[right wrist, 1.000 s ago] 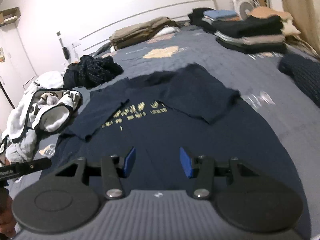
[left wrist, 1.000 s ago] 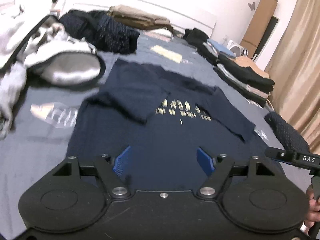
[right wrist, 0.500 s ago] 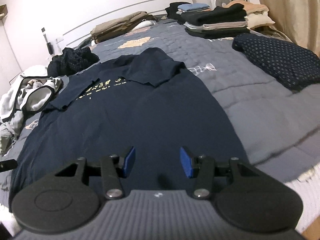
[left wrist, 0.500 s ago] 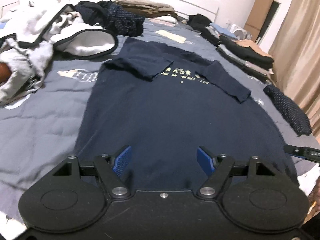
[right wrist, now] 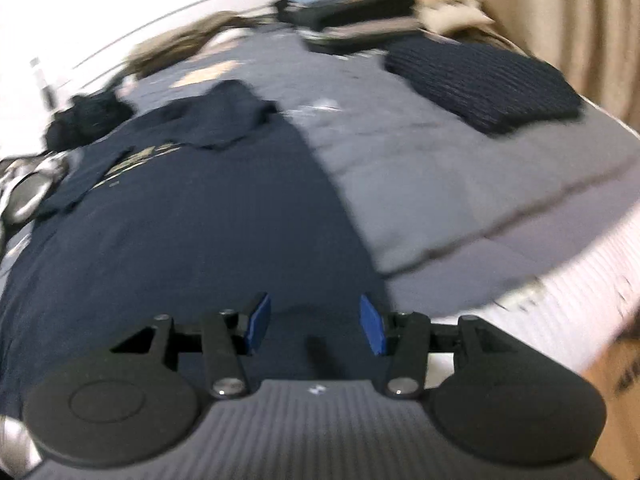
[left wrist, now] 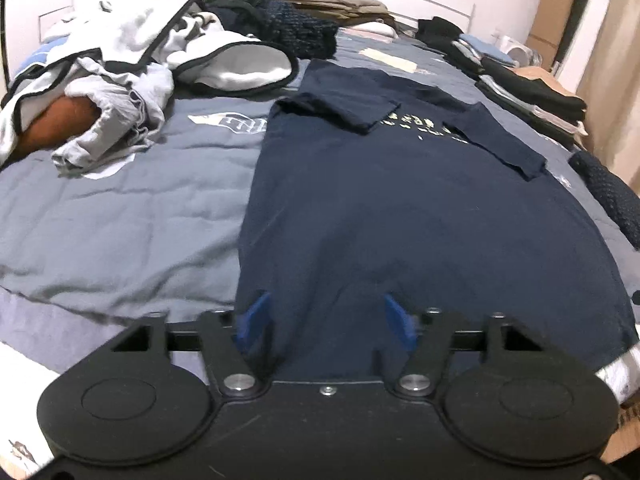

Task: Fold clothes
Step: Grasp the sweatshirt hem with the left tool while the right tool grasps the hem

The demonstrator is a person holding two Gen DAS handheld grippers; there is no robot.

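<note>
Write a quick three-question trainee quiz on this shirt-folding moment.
1. True or false: both sleeves of the navy T-shirt are folded in over its chest.
2. What lies on the bedspread to the right of the shirt in the right wrist view? A) folded dark garment B) pillow C) shoes
3. What colour is the chest print?
Key: 1 true; 2 A; 3 pale yellow.

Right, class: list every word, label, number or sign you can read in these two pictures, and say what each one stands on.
No text here can be read for certain.
Pale yellow print on the chest of the navy T-shirt: rows of letters, too small and partly hidden by the folded sleeves.
White printed emblem on the grey duvet: blurred, unreadable.
Small white mark on the right tool body: too small to read.
</note>
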